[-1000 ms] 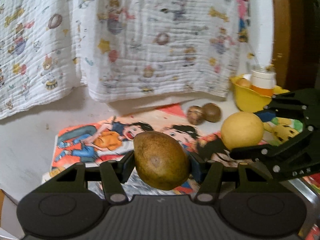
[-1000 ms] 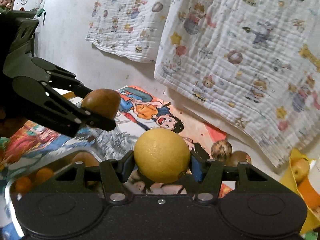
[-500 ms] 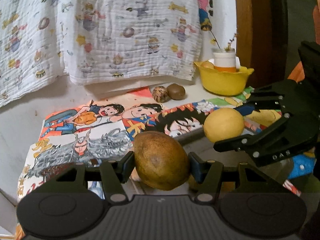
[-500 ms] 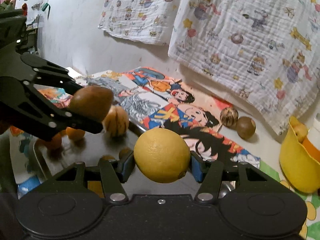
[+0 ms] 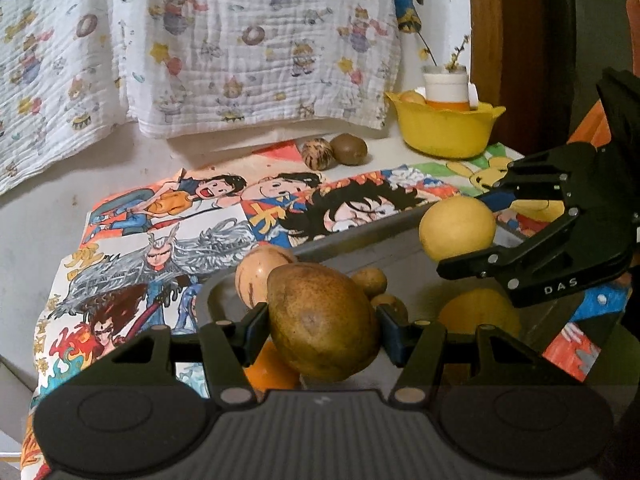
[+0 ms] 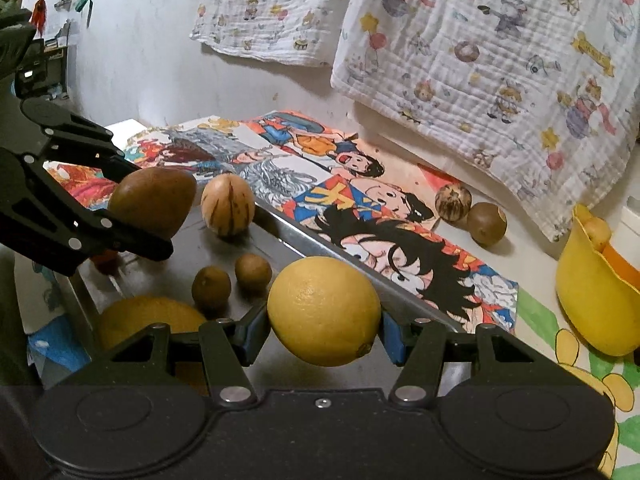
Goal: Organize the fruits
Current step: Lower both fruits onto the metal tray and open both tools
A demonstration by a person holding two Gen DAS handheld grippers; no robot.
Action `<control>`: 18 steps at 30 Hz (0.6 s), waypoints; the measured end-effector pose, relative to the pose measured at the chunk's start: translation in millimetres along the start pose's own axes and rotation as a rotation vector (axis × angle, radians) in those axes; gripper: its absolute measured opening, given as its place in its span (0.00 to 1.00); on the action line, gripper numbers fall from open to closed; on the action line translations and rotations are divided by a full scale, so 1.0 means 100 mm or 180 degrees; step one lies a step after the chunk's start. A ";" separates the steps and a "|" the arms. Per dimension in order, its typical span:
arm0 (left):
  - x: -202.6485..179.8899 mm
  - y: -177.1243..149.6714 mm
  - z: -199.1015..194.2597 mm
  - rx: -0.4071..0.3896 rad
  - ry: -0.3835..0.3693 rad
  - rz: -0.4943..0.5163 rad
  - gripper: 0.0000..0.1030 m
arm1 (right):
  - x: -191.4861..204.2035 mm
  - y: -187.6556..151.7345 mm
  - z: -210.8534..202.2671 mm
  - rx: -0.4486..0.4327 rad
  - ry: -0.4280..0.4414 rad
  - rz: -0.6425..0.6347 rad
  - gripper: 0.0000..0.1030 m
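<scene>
We see the left gripper [image 5: 323, 322] pinching a brown oval fruit [image 5: 323, 320] between its pads, held in the air above the metal tray [image 6: 320, 240] — its long axis runs tilted, the narrower end up and to the left in the left wrist view. The right gripper [image 6: 324, 312] is clamped on a lemon [image 6: 324, 311], also above the tray, near its long far rim; the lemon's long axis lies roughly across the pads, with its small nub pointing down and to the right. On the tray floor lie a pale striped melon-like fruit [image 6: 227, 210] at the far corner, two small brown round fruits [image 6: 232, 280] side by side near the middle, a large yellow fruit [image 6: 148, 320] at the near side, and an orange fruit [image 5: 270, 372] under the brown one. Beyond the tray, on the cartoon-printed cloth [image 6: 360, 200], a mottled round fruit [image 6: 452, 197] and a brown one [image 6: 486, 218] touch each other. Further right of the tray stands a yellow bowl [image 6: 584, 308].
</scene>
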State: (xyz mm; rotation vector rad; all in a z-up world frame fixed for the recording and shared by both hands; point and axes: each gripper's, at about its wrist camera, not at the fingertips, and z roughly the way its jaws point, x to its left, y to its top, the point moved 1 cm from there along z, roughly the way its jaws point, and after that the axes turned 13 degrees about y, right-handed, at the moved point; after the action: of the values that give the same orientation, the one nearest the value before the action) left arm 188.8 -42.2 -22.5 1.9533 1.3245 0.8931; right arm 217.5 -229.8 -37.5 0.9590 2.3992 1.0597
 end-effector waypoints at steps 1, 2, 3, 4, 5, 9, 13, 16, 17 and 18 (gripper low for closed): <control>-0.01 0.00 0.01 0.0014 -0.0001 0.0009 0.61 | 0.00 -0.01 0.00 0.0008 -0.0002 0.0013 0.58; -0.01 0.00 0.02 0.0026 -0.0003 0.0018 0.61 | 0.00 -0.02 0.00 0.0017 -0.0009 0.0021 0.58; -0.01 -0.01 0.02 0.0038 -0.0002 0.0031 0.61 | 0.00 -0.03 0.00 0.0029 -0.0021 0.0021 0.58; -0.01 -0.01 0.03 0.0046 0.0002 0.0046 0.61 | 0.00 -0.05 0.00 0.0039 -0.0031 0.0017 0.58; -0.01 -0.01 0.04 0.0055 0.0004 0.0058 0.61 | 0.00 -0.06 0.00 0.0043 -0.0036 0.0015 0.58; -0.02 -0.02 0.04 0.0061 -0.0009 0.0090 0.61 | 0.01 -0.07 -0.01 0.0054 -0.0043 0.0008 0.58; -0.02 -0.01 0.03 0.0064 -0.0017 0.0107 0.60 | 0.02 -0.07 -0.02 0.0050 -0.0052 -0.0010 0.58; -0.04 -0.01 0.03 0.0049 -0.0023 0.0149 0.58 | 0.02 -0.08 -0.02 0.0056 -0.0050 -0.0012 0.58; -0.06 -0.01 0.01 0.0021 -0.0023 0.0179 0.57 | 0.02 -0.08 -0.02 0.0055 -0.0052 -0.0008 0.58; -0.07 -0.01 0.00 0.0000 -0.0026 0.0206 0.57 | 0.03 -0.08 -0.02 0.0057 -0.0051 -0.0006 0.58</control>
State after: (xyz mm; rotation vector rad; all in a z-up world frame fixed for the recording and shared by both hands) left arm 186.4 -48.3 -25.0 2.0077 1.2629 0.9149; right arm 211.1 -232.8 -42.3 0.9673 2.3999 1.0278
